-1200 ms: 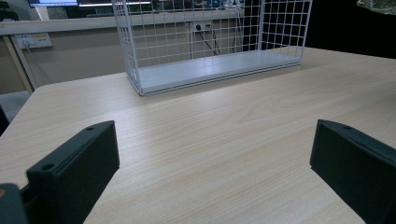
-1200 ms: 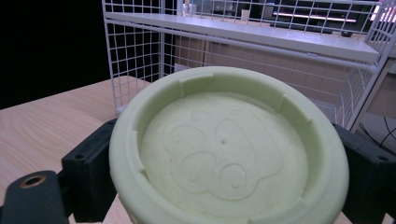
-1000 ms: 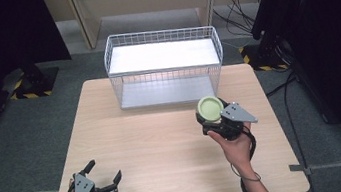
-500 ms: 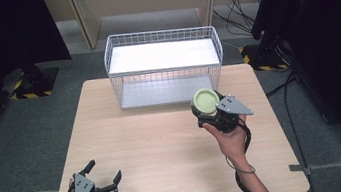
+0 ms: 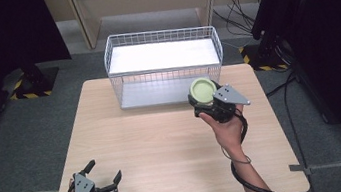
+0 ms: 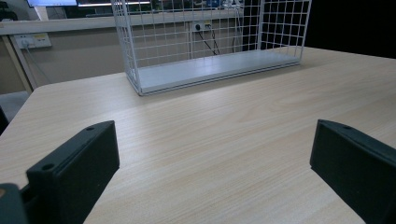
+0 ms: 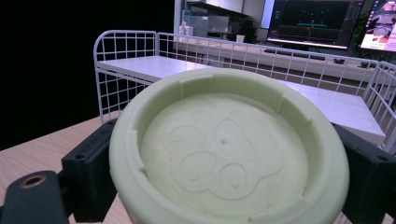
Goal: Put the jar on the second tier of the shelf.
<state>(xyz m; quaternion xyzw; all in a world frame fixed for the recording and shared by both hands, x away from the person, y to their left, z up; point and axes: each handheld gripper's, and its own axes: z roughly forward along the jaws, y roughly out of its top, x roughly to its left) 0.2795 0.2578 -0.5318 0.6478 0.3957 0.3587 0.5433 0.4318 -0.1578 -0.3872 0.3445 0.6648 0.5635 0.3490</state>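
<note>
In the right gripper view, the pale green cup [image 7: 229,154] is cut off by the bottom edge and hides most of the right claw [image 7: 224,186], so its lower body stays unseen; the embossed figure inside is too faint to identify

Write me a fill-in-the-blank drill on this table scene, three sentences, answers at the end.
1. The right hand-held gripper is shut on a pale ____ round lid.
2. The left hand-held gripper sits near the table's front-left corner with its jaws ____.
3. At the table's far edge stands a white ____ basket.

Missing words: green; open; wire
</note>
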